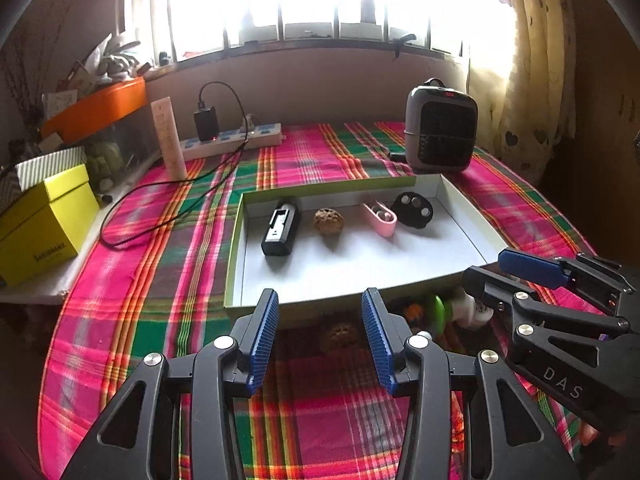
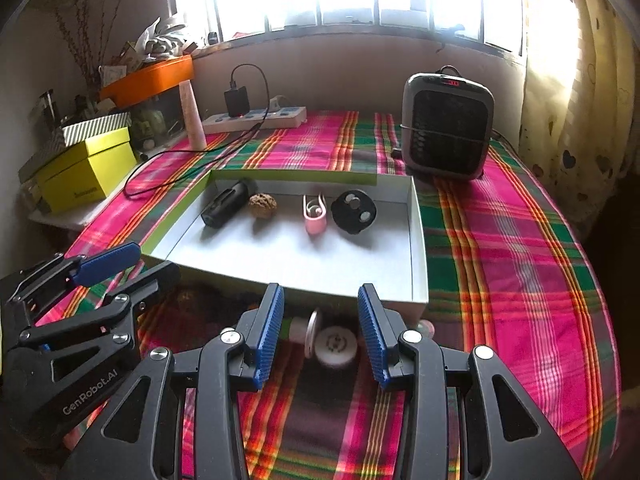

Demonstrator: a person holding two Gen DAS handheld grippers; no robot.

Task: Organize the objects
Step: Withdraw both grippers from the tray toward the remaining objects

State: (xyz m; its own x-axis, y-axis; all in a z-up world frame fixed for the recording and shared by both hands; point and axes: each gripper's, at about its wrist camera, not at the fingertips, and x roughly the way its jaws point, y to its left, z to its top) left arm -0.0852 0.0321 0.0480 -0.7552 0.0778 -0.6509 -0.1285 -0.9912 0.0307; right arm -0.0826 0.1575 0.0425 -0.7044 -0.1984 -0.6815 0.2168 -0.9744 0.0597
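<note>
Hovering near the tray's (image 1: 236, 240) front rim, left tongs (image 1: 320, 328) and right tongs (image 2: 320, 328) both spread, pinching nothing

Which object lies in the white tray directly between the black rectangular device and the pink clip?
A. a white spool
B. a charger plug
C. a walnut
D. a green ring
C: in the white tray, the walnut sits between the black device and the pink clip.
</note>
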